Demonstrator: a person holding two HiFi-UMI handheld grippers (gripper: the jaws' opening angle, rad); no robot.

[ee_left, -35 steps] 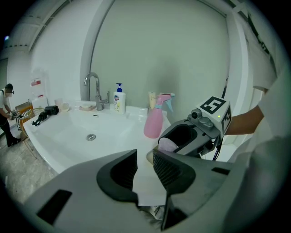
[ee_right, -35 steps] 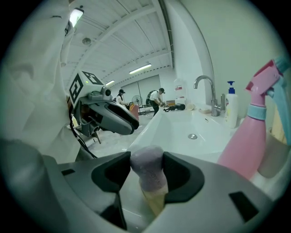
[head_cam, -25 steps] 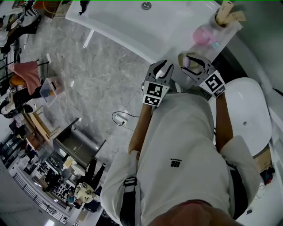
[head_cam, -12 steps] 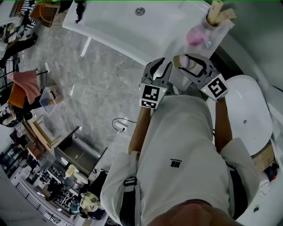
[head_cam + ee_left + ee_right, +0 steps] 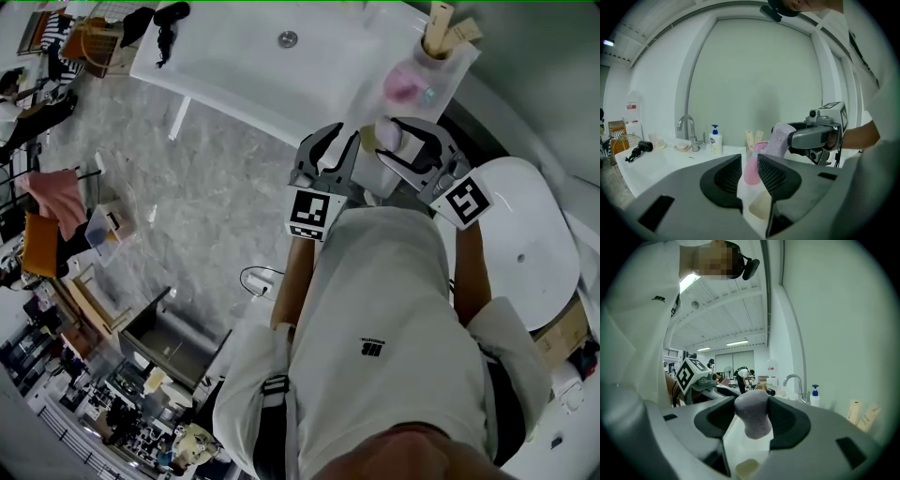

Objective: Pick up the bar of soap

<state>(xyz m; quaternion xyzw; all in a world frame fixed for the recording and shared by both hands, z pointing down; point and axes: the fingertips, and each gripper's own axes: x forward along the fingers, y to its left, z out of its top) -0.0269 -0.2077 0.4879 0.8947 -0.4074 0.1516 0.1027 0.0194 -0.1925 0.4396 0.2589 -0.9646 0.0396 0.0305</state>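
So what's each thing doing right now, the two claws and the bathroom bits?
Right gripper: shut on the lilac bar of soap.
Lilac bar of soap: held up off the white counter.
Left gripper: open, empty.
White pump bottle: upright beside the tap.
Pink bottle: upright.
Black hair dryer: lying on the counter.

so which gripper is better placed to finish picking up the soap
Right. The right gripper has its jaws clamped on both sides of the lavender soap bar. The left gripper beside it has its jaws apart with nothing between them.
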